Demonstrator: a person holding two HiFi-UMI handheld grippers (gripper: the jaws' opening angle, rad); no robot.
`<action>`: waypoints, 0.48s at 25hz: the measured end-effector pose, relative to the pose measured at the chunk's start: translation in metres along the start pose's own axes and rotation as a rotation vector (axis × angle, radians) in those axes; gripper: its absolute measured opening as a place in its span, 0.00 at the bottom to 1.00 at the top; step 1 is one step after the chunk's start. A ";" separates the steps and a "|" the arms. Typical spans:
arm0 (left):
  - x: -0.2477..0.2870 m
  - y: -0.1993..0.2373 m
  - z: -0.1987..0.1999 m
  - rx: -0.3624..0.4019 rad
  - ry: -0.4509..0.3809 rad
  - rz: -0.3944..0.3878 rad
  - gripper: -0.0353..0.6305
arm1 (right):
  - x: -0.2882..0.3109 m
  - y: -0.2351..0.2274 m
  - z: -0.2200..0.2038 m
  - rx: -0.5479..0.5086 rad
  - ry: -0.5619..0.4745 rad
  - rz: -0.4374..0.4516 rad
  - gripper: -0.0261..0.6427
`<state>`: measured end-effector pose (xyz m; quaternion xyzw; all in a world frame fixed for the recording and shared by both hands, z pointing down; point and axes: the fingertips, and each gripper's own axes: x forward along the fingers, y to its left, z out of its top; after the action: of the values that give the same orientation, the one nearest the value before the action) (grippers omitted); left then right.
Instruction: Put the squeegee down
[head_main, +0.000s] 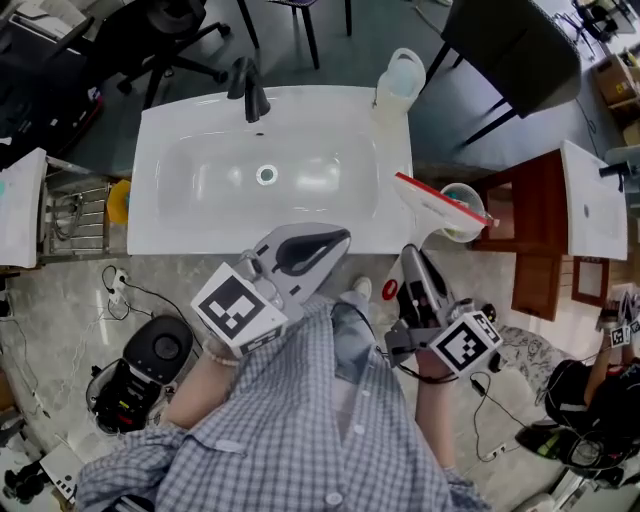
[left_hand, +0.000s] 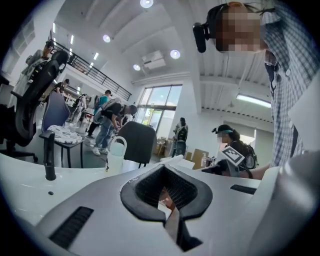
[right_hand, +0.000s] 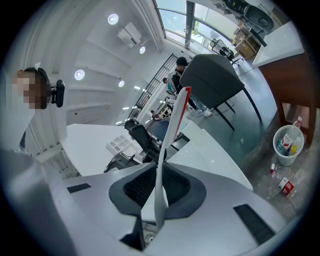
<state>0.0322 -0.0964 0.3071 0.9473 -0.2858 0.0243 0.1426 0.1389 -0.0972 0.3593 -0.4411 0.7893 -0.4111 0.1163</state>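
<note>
Item: squeegee (head_main: 440, 203), white handle and blade with a red strip along the far edge. Location: in the air at the right end of the white sink (head_main: 200, 110), its blade reaching out past the sink's right rim and over a small round container (head_main: 465, 228) on the floor beyond; it does not appear to touch either. Holder: right gripper (head_main: 410, 258), jaws closed narrowly on the white handle, which runs up between the pads in the right gripper view (right_hand: 170, 130). 2nd tool: left gripper (head_main: 338, 240), level over the sink's front rim, jaws drawn together with nothing between them, as far as the left gripper view (left_hand: 167, 200) lets me judge. Other fittings: 1 black faucet (head_main: 250, 90) at the back rim, 1 clear jug (head_main: 400, 80) at the back right corner. Step in hand: the carry, with the put-down not yet made, since the squeegee rests on nothing. Next move calls for: a flat landing spot, likely the sink's right rim; a lowering until handle and blade bear on it; then the right jaws parted and backed off without dragging the handle.
</note>
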 end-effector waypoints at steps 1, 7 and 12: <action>0.002 0.002 0.000 -0.004 -0.002 0.010 0.06 | 0.003 -0.004 0.001 0.001 0.012 0.002 0.09; 0.009 0.013 -0.007 -0.028 -0.002 0.073 0.06 | 0.019 -0.027 -0.005 0.011 0.093 0.009 0.09; 0.010 0.018 -0.012 -0.041 0.005 0.117 0.06 | 0.029 -0.046 -0.014 0.028 0.153 0.014 0.09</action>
<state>0.0316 -0.1125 0.3244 0.9257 -0.3410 0.0290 0.1610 0.1417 -0.1247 0.4077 -0.4011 0.7930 -0.4538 0.0650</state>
